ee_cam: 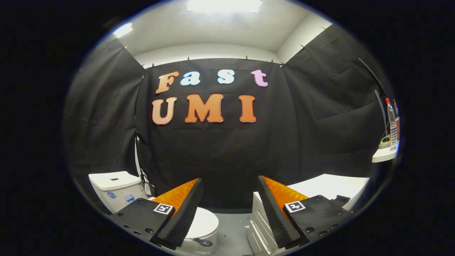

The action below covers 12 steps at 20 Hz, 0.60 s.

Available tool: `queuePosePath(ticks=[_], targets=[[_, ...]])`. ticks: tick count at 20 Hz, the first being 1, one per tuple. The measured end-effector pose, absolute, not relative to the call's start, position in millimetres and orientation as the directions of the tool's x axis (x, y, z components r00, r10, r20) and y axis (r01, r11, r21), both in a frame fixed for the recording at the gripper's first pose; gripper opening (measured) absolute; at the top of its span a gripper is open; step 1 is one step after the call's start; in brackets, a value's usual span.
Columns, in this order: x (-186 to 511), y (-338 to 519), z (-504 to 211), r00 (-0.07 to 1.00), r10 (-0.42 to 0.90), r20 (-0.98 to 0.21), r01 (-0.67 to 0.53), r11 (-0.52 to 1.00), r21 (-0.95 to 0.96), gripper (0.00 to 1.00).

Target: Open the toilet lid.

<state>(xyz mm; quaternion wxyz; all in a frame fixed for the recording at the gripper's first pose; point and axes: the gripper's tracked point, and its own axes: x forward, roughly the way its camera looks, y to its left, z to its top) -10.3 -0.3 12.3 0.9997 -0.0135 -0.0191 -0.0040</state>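
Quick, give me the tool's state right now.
Tool: open, fingers spread wide, holding nothing; the toilet lid lies closed beyond them, partly behind one finger.

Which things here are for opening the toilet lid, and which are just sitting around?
For the job:
- lid, still down, low beyond the left finger
- toilet tank behind it
- gripper, fingers wide open, holding nothing

Just sitting around:
- white cabinet by the right finger
- bottle on a small shelf, far right

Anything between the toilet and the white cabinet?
Gripper view: only bare grey floor separates toilet from cabinet. The open claw holds nothing.
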Motion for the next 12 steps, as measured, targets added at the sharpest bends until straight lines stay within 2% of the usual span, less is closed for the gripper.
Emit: queuePosePath(ticks=[9, 12], targets=[[-18, 62, -9, 0.998, 0.069, -0.014, -0.066, 0.988, 0.142, 0.99], [-12, 74, -58, 0.994, 0.086, -0.073, -0.067, 0.971, 0.232, 0.98]])
